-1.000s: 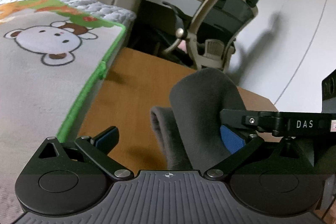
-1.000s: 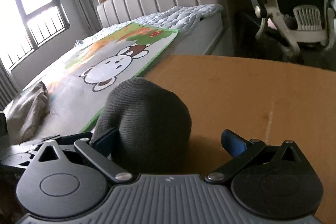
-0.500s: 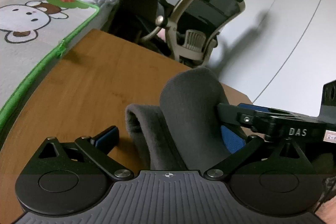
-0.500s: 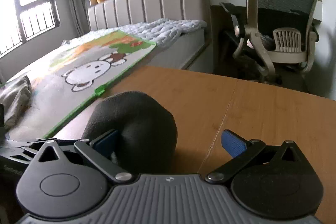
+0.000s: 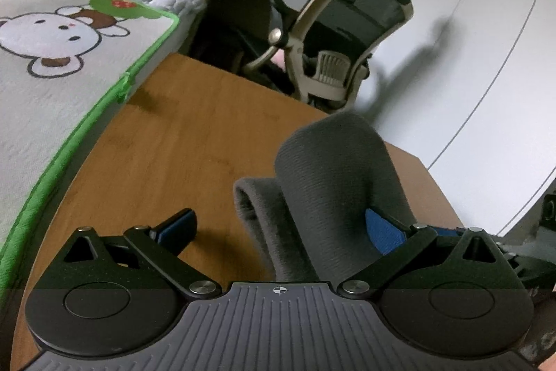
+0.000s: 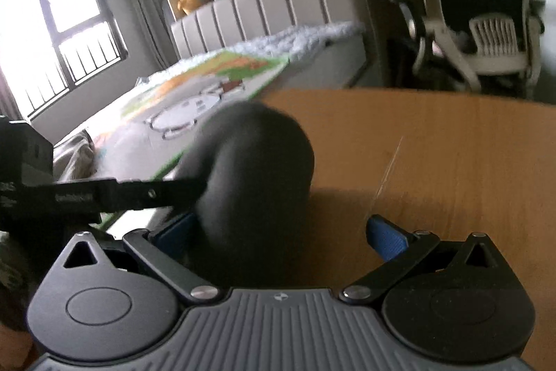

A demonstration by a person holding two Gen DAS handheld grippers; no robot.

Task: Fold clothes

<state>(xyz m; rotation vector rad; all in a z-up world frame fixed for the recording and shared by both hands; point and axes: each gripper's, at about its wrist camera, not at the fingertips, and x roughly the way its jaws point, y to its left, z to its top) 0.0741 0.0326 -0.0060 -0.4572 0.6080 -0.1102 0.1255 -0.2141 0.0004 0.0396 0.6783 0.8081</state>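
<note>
Jaws on both grippers, left (image 5: 281,225) and right (image 6: 281,232), stand wide; neither grips the grey cloth (image 5: 333,183) humped on the tabletop (image 5: 180,141) between them. Unpinched, that loop could slump open, undoing the fold.

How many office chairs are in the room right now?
1. The office chair stands past the far edge of the wooden table, next to the bed; the right wrist view shows the same one. Others may be hidden.

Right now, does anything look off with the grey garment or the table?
Nothing damaged or spilled. The grey garment is bunched into an upright hump on the wooden table rather than lying flat, pressed against one pad of each open gripper. The right wrist view is motion-blurred.
</note>
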